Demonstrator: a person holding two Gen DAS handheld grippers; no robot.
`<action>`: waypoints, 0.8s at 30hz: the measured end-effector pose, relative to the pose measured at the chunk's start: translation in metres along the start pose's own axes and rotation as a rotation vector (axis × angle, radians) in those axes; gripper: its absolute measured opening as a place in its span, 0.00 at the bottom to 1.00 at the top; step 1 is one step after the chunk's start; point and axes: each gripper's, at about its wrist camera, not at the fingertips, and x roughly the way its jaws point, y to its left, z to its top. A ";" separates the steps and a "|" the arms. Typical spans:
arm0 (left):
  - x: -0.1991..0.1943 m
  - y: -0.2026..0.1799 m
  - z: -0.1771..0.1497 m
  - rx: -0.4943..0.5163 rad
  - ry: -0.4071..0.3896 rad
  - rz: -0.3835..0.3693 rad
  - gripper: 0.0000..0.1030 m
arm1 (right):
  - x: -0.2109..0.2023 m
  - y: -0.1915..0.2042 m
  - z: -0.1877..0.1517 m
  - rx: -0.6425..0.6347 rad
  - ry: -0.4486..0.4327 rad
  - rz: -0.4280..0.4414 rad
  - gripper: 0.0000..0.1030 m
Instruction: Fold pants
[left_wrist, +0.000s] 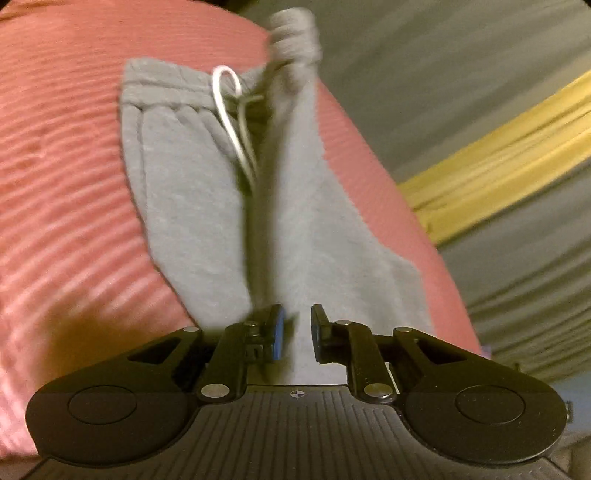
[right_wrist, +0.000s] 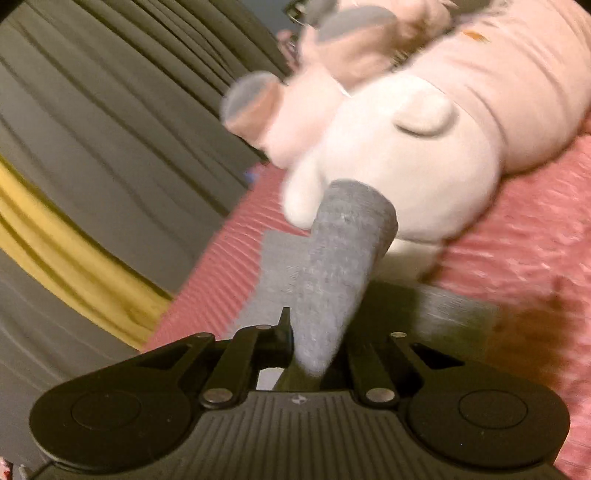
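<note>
Grey sweatpants (left_wrist: 192, 206) lie on a pink ribbed bedcover (left_wrist: 55, 166), waistband and white drawstring (left_wrist: 225, 103) at the far end. A raised ridge of cloth runs from the waistband down to my left gripper (left_wrist: 299, 332). Its jaws stand narrowly apart with grey fabric filling the gap, shut on the pants. In the right wrist view my right gripper (right_wrist: 314, 336) is shut on a rolled grey part of the pants (right_wrist: 340, 266), which sticks up and forward like a tube. More of the pants lies flat beneath. The right finger is hidden by cloth.
A large pink and white plush toy (right_wrist: 406, 147) lies on the bedcover (right_wrist: 517, 266) just beyond the pants. A grey curtain (right_wrist: 110, 110) with a yellow band (right_wrist: 74, 236) hangs beside the bed; the curtain (left_wrist: 480, 66) also shows on the right.
</note>
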 end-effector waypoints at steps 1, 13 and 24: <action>-0.001 0.002 0.002 -0.012 -0.014 -0.012 0.27 | 0.002 0.000 -0.003 -0.016 0.014 -0.024 0.08; -0.010 0.031 0.036 -0.121 -0.134 0.058 0.54 | 0.031 0.003 -0.017 -0.136 0.108 -0.110 0.48; -0.057 0.018 0.040 0.015 -0.321 -0.013 0.03 | 0.052 0.014 -0.021 -0.165 0.073 -0.123 0.26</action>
